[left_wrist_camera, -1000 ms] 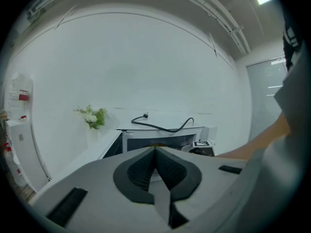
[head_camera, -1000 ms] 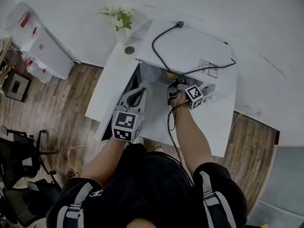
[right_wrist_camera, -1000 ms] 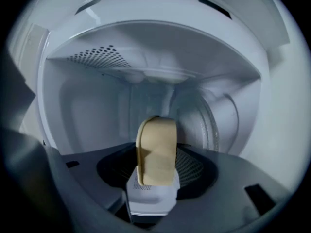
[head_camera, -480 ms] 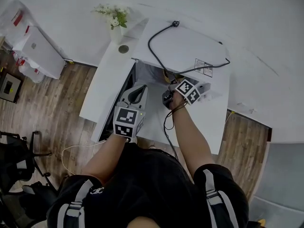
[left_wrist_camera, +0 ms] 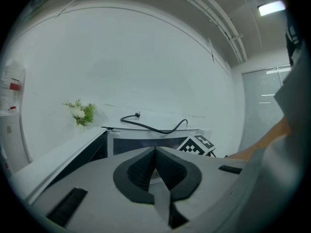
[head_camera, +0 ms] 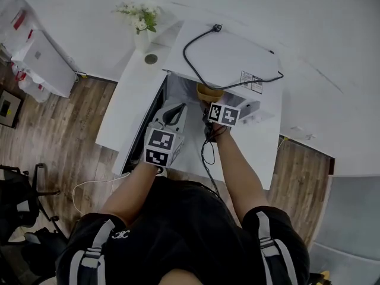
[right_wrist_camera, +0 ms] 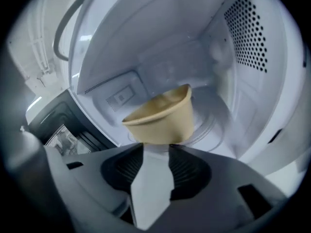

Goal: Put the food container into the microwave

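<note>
The food container (right_wrist_camera: 163,115) is a tan paper bowl, tilted, hanging inside the white microwave (head_camera: 231,58) just above the glass turntable (right_wrist_camera: 214,125). My right gripper (right_wrist_camera: 156,147) is shut on the bowl's near wall. From the head view the bowl (head_camera: 209,92) shows at the microwave's mouth, just past the right gripper (head_camera: 209,107). The microwave door (head_camera: 149,117) stands open to the left. My left gripper (head_camera: 172,108) hovers before the opening beside the door, shut and holding nothing; its pads meet (left_wrist_camera: 155,152) in its own view.
A black power cable (head_camera: 196,58) lies coiled on the microwave's top. A vase of white flowers (head_camera: 139,22) and a small round object (head_camera: 151,59) stand on the white table (head_camera: 119,117) left of the microwave. Wooden floor (head_camera: 71,129) surrounds the table.
My right gripper has turned and pushed forward, so more of the tan bowl shows at the microwave's mouth. The left gripper has hardly moved.
</note>
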A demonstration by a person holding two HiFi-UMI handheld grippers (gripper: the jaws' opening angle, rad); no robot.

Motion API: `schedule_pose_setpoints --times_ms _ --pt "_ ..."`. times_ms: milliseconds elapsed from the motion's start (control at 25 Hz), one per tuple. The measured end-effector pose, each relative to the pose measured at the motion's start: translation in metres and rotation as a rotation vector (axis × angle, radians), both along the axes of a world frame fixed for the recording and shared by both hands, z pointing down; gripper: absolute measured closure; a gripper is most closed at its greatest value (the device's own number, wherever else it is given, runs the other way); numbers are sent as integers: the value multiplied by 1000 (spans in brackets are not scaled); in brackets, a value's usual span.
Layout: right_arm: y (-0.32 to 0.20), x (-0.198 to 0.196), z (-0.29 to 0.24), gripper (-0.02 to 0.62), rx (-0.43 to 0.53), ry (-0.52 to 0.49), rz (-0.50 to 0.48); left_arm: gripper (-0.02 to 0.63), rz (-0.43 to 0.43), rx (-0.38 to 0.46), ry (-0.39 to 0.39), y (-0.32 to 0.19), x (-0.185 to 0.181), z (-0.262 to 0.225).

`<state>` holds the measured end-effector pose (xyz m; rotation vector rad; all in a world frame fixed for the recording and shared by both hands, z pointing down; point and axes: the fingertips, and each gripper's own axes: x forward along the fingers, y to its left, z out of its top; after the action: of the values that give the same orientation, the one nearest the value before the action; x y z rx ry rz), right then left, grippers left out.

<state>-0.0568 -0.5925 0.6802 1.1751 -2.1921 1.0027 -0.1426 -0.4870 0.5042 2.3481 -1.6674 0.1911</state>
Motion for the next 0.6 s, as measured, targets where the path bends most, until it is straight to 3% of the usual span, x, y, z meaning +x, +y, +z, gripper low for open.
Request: schedule_pose_setpoints --times_ms 80,160,360,600 --pt "3 5 1 531 7 34 1 594 11 -9 -7 1 3 1" --pt "6 7 2 591 1 38 7 594 21 -9 -10 1 7 2" --pt "13 10 -1 591 2 -6 11 594 38 -9 -21 0 15 2" --pt "28 20 -42 592 184 -55 14 594 40 0 -28 -1 22 -4"
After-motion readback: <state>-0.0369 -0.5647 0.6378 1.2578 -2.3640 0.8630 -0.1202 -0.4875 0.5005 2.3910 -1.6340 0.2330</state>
